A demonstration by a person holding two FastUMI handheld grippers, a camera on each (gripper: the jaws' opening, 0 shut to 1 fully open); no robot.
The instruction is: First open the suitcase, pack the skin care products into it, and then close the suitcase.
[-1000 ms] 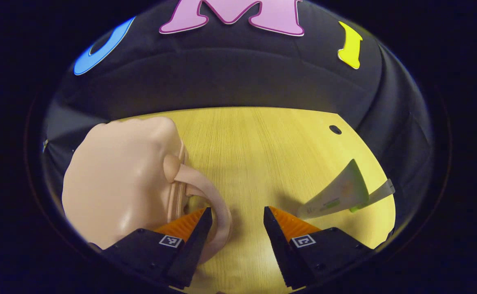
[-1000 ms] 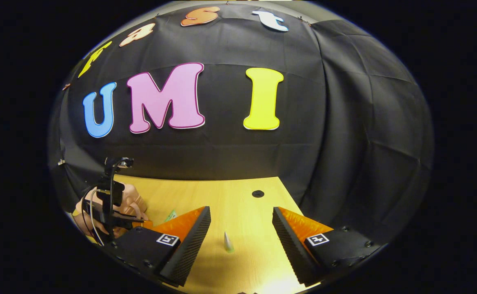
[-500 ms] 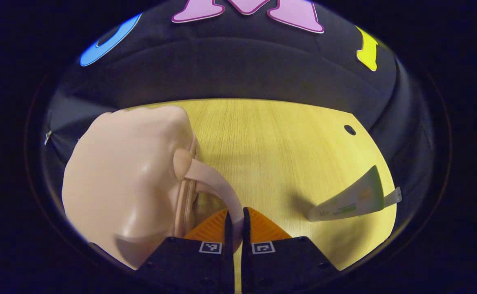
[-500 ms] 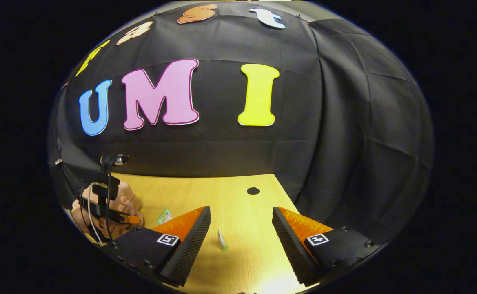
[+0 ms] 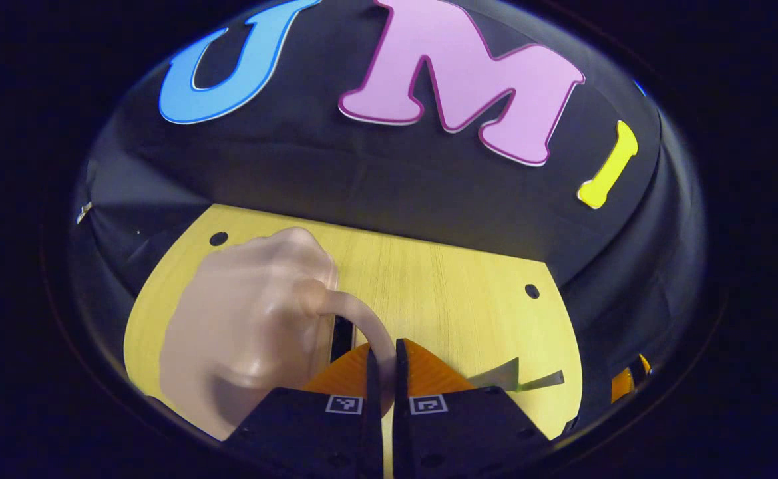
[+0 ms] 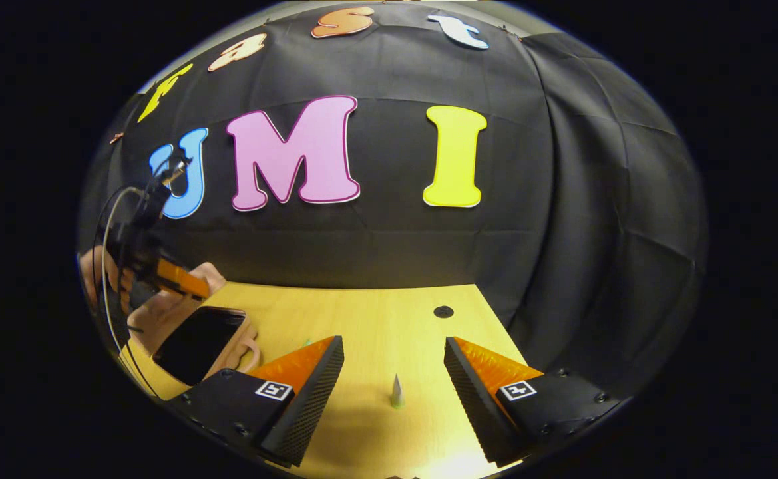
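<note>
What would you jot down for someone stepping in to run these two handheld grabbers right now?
Left gripper: jaws shut on the curved handle of the small peach plastic suitcase, lid lifted; the right gripper view shows its dark inside.
Right gripper: jaws open, holding nothing, above the yellow wooden table.
Skin care: a pale tube with green trim lies on the table right of the left gripper; one pale tube stands between the right jaws.
Done: suitcase opening. Left: pack tubes, close the suitcase.
</note>
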